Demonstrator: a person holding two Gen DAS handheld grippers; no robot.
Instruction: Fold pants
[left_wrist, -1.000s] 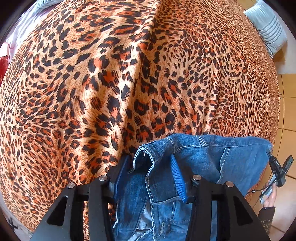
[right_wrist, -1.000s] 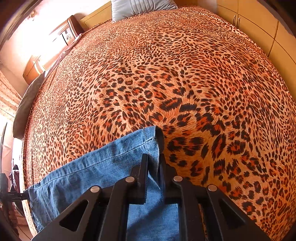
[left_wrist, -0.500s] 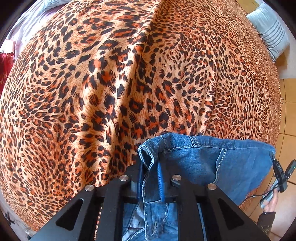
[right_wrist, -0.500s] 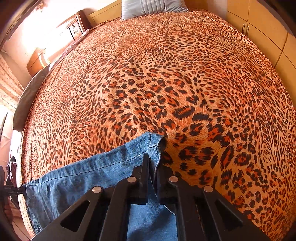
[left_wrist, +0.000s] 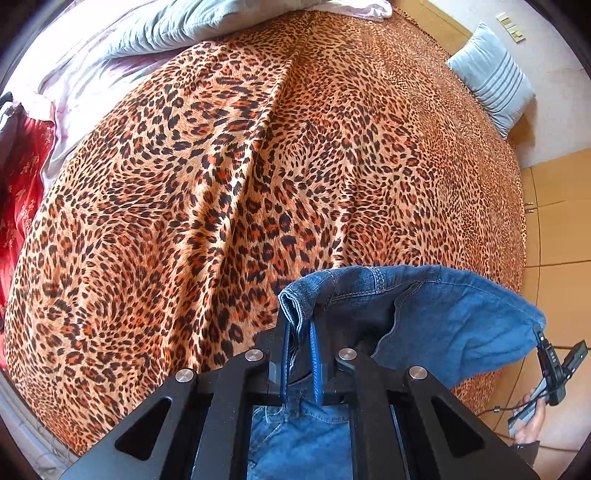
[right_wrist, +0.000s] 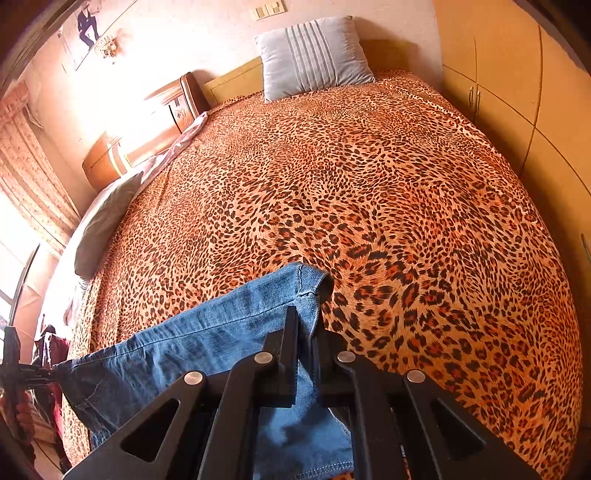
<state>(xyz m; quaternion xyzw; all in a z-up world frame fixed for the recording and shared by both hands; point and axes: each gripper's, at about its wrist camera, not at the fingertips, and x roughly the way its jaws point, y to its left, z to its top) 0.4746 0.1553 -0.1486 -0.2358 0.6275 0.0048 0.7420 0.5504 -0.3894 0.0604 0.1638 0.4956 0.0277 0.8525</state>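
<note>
Blue denim pants hang stretched between my two grippers above the leopard-print bed. My left gripper is shut on the waistband end. My right gripper is shut on the hem end of the pants. In the left wrist view the right gripper shows at the far right, holding the other end. In the right wrist view the left gripper shows at the far left. The cloth is lifted off the bed near its front edge.
A grey striped pillow lies at the head of the bed. A grey pillow and pale sheets lie along the bed's far side. Red cloth is at the left. Wooden wardrobe doors stand along the right.
My left gripper closed on the waistband, then both grippers rose and pulled back, lifting the pants higher above the bed; more of the room shows now.
</note>
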